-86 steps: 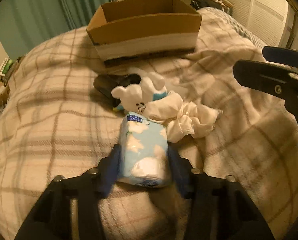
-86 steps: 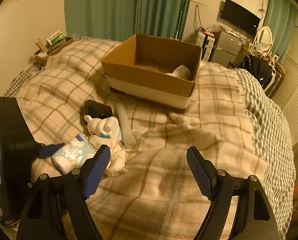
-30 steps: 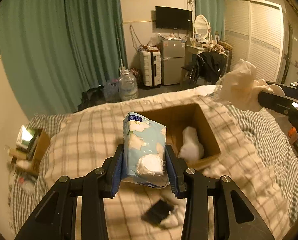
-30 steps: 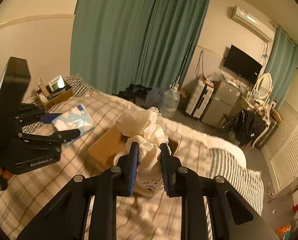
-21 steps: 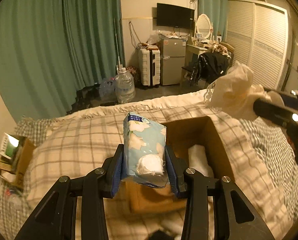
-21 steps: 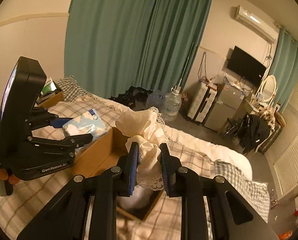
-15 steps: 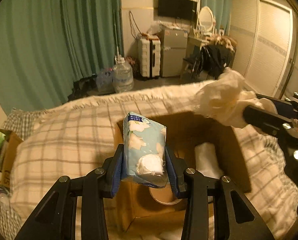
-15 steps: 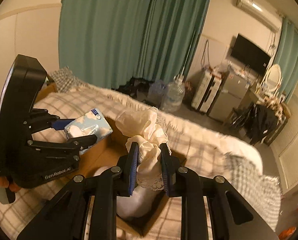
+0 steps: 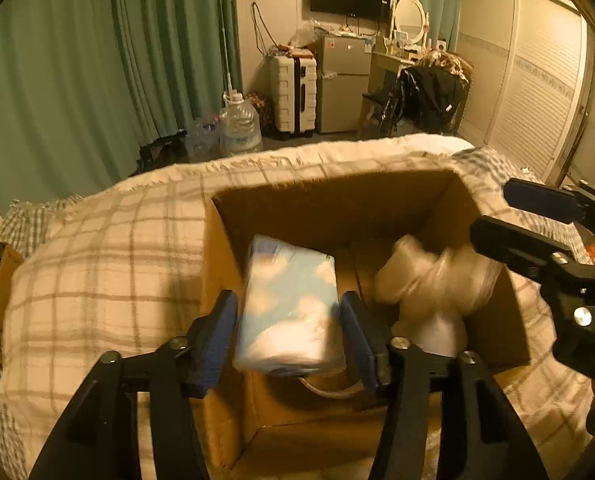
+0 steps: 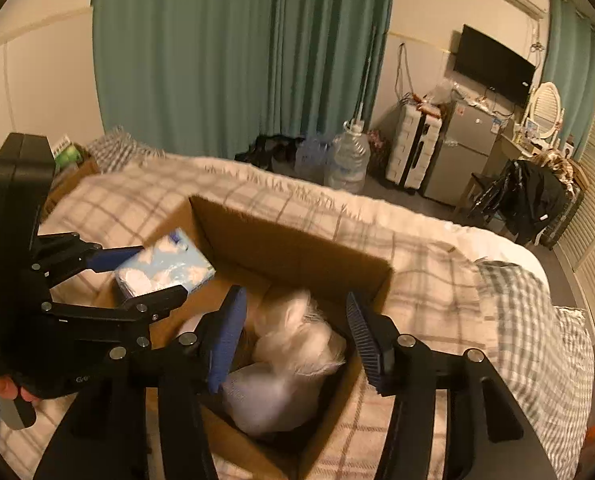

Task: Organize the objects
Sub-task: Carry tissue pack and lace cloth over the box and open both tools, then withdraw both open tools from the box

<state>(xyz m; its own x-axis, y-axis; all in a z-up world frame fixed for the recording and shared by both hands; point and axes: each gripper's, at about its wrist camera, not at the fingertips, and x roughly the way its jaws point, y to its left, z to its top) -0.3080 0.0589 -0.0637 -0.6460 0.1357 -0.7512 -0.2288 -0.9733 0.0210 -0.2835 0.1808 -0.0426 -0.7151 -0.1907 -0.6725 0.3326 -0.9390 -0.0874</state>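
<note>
An open cardboard box (image 9: pixel 337 188) (image 10: pixel 289 240) sits on the bed. My left gripper (image 9: pixel 289 340) (image 10: pixel 157 276) hangs over its left half with the jaws opening. The light blue tissue pack (image 9: pixel 289 312) (image 10: pixel 165 270) is blurred between the pads, with a gap on each side. My right gripper (image 10: pixel 295 340) (image 9: pixel 497 216) is over the right half, its jaws opening wide. The cream cloth (image 10: pixel 301 340) (image 9: pixel 429 276) is blurred inside the box below them, touching neither pad. Under it lies a white bundle (image 10: pixel 265 396).
A plaid blanket (image 9: pixel 97 272) covers the bed around the box. A pale ring (image 9: pixel 329 390) lies on the box floor. Beyond the bed stand a water jug (image 9: pixel 239 128), a suitcase (image 9: pixel 293 96) and green curtains. A hand (image 10: pixel 5 390) holds the left gripper's handle.
Both grippers have come down over the box and their jaws have spread. The tissue pack and the cloth, gripped before, are now loose and dropping into the box.
</note>
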